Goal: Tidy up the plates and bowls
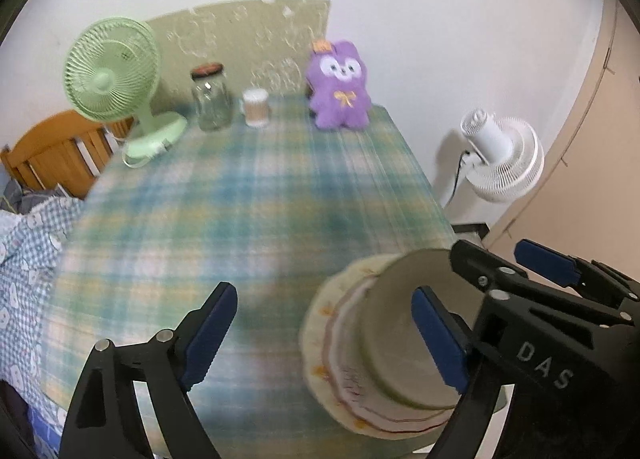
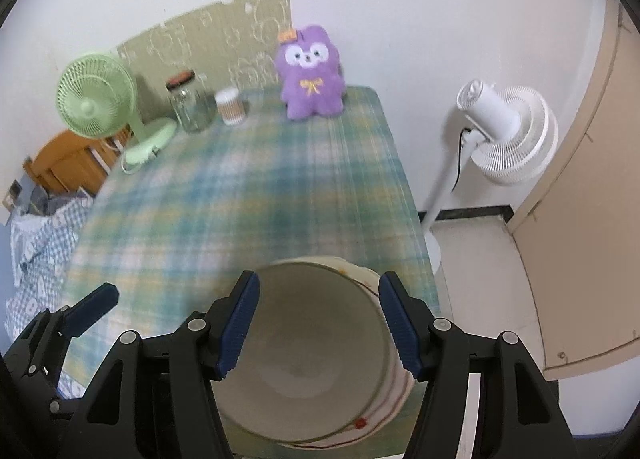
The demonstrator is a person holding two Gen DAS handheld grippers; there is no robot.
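Note:
A stack of cream bowls and plates with red and orange patterns stands near the front right corner of the plaid-covered table. The top bowl is greenish cream and looks empty. My right gripper is open, its blue fingers on either side of the bowl stack, not visibly clamped. It shows in the left wrist view over the stack. My left gripper is open and empty, left of the stack; its right finger lies over the bowl.
At the table's far edge stand a green desk fan, a glass jar, a small cup and a purple plush toy. A white floor fan stands right of the table. A wooden chair and checked cloth lie left.

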